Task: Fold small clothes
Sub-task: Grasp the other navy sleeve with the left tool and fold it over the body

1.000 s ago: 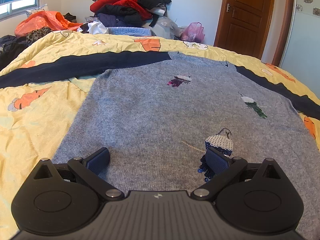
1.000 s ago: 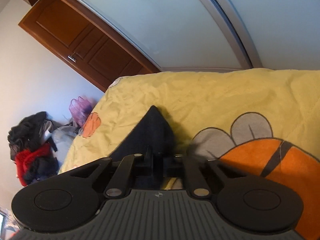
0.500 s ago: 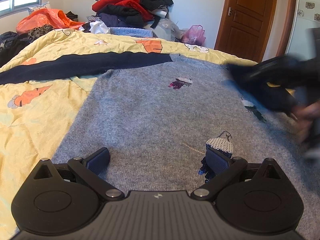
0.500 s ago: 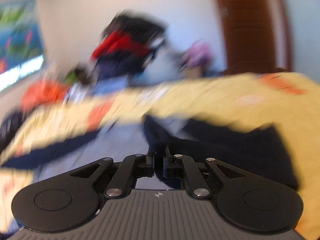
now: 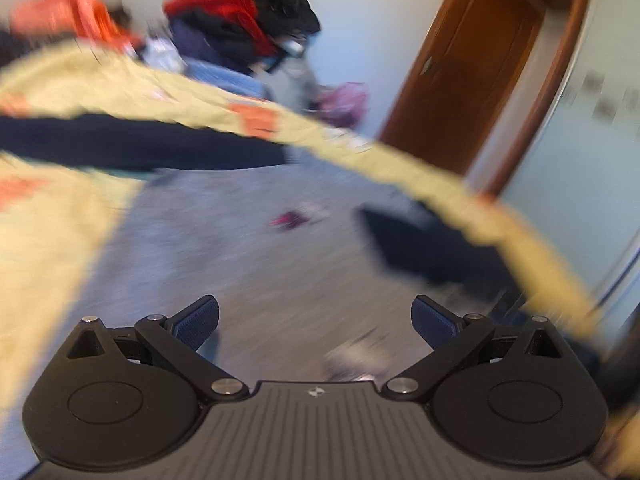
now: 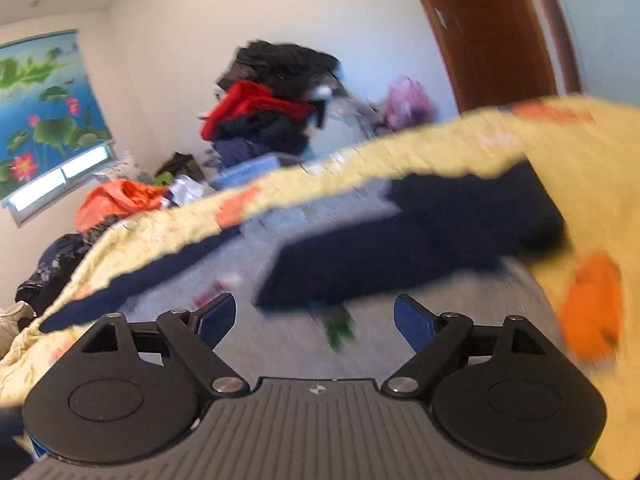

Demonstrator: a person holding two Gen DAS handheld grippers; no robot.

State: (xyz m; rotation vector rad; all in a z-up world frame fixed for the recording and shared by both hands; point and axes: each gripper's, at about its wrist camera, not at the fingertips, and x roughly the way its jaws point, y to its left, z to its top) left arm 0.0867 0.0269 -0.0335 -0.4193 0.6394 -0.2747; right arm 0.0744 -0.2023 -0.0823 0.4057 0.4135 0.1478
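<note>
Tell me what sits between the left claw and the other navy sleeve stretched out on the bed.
Nothing visible does. The left claw, open, hovers over the grey knit sweater; only bare grey knit lies before the outstretched navy sleeve on the yellow quilt.

A: What does the left gripper [image 5: 315, 322] look like?
B: Black ribbed body, two round discs, silver screws, dark blue textured pads [image 5: 198, 320], small white logo at centre.
A: And the right gripper [image 6: 314, 320]?
B: Same build, blue pads [image 6: 414, 322].
</note>
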